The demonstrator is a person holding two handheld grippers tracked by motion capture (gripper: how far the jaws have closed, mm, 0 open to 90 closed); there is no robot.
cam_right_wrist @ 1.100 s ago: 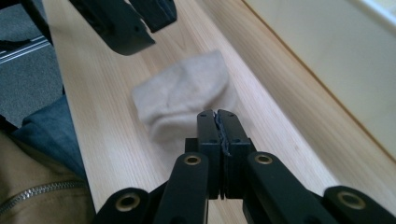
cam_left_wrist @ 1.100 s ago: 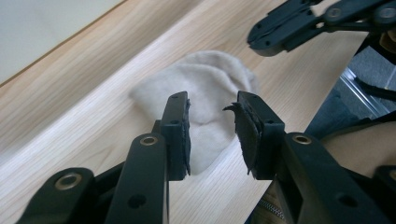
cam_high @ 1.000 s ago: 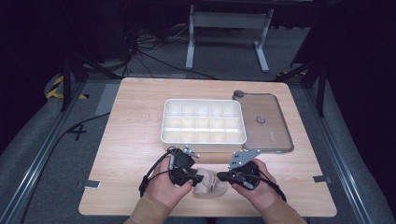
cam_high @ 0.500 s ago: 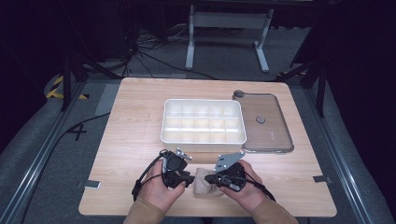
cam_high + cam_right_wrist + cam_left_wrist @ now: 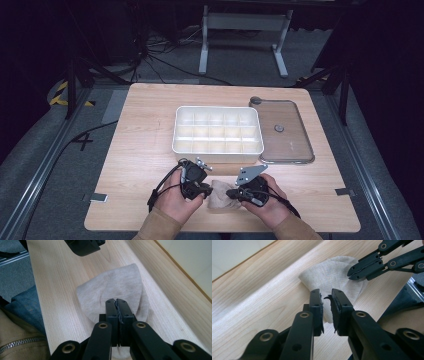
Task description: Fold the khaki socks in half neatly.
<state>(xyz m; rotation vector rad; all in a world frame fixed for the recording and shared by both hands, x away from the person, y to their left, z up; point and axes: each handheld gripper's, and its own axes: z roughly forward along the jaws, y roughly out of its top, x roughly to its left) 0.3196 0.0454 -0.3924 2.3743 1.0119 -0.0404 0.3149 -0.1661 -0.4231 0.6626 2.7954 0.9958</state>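
A crumpled beige cloth (image 5: 218, 196) lies on the wooden table (image 5: 135, 155) near its front edge, between the person's two hands. My right gripper (image 5: 231, 193) is shut on the cloth's right edge; in the right gripper view its jaws (image 5: 116, 301) are pressed together over the cloth (image 5: 117, 281). My left gripper (image 5: 205, 189) is at the cloth's left edge. In the left gripper view its jaws (image 5: 326, 293) stand a narrow gap apart, with a corner of the cloth (image 5: 332, 272) in that gap. Across the cloth, the right gripper (image 5: 351, 272) faces it.
A white tray with several empty compartments (image 5: 217, 156) stands mid-table just behind the hands. Its clear lid (image 5: 295, 142) lies flat to its right. The table's front edge is close under the person's sleeves.
Both hands shifted slightly left and drew closer together, and the cloth between them has bunched up smaller.
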